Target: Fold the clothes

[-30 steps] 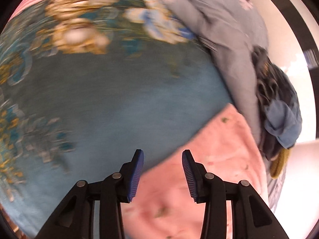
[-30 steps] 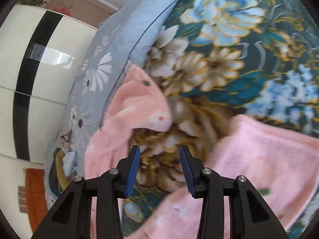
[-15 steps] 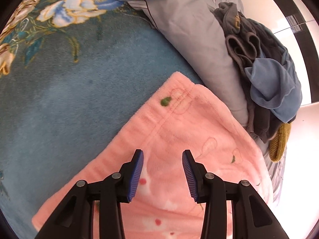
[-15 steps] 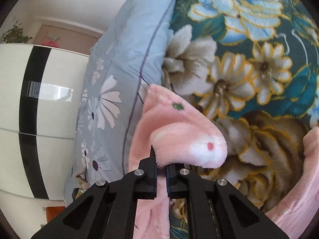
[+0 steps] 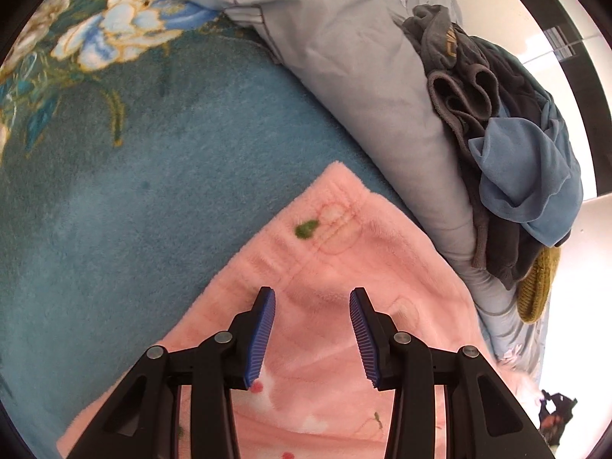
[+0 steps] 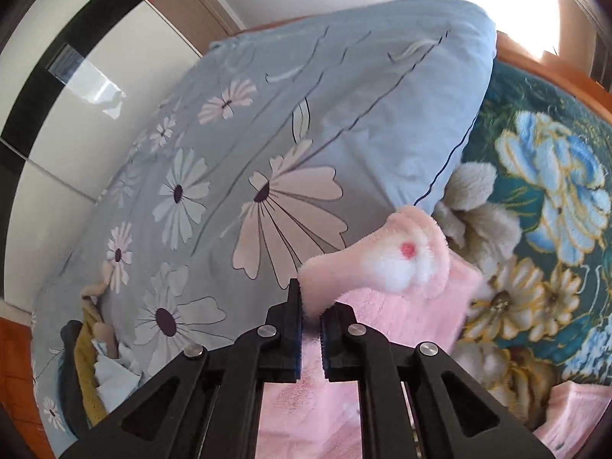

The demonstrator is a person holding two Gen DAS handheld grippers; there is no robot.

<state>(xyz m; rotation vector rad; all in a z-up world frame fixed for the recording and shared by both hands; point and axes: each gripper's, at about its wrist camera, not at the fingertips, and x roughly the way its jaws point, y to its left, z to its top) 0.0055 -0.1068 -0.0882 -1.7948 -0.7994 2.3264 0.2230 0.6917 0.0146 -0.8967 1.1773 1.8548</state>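
A pink fleece garment with small green and red marks lies on the teal floral blanket. My left gripper is open, its blue pads just above the garment near its ribbed hem corner. My right gripper is shut on another end of the pink garment, which is lifted off the blanket and flops over the fingertips; more pink fabric hangs below it.
A light blue-grey flowered duvet is heaped along the blanket's edge, also in the left wrist view. A pile of dark grey, blue and mustard clothes lies on it. White wardrobe doors with black stripes stand beyond.
My right gripper closed on the pink garment's end and has lifted it. My left gripper swung over the pink garment and came closer to its hem, staying open.
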